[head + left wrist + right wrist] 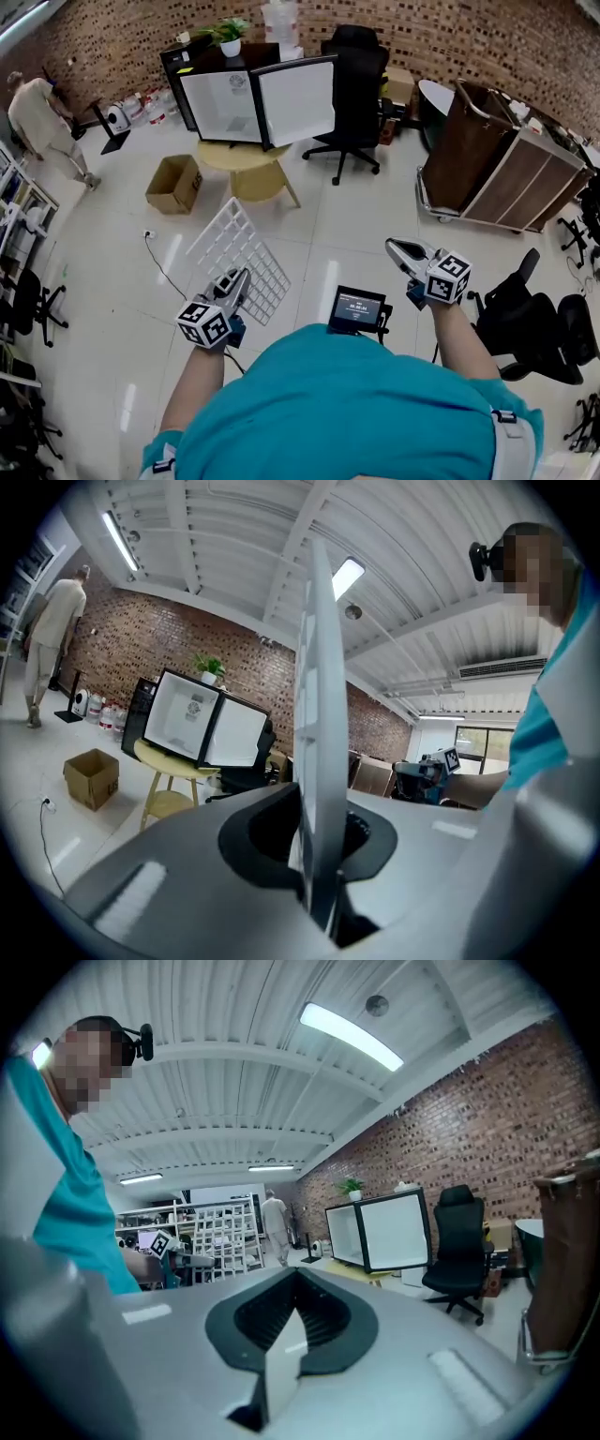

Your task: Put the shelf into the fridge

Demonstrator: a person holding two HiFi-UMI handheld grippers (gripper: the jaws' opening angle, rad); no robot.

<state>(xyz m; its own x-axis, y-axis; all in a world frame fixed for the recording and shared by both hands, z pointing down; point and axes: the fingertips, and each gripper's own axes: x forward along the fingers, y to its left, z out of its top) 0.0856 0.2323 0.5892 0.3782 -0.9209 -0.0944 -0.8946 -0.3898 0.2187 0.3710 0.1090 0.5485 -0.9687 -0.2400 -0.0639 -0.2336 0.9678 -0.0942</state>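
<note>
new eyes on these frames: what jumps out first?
The white wire shelf, clamped at its near edge in the jaws of the left gripper and held out above the floor. Beyond it, a small fridge stands with its door open on a yellow round table. The right gripper is shut and empty, off to the right.

The floor [356, 234] carries a seemingly open box [174, 184] and the table [246, 159] bearing the fridge [246, 98].

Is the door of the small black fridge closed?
No, the small black fridge on the round yellow table has its white-lined door swung open.
</note>
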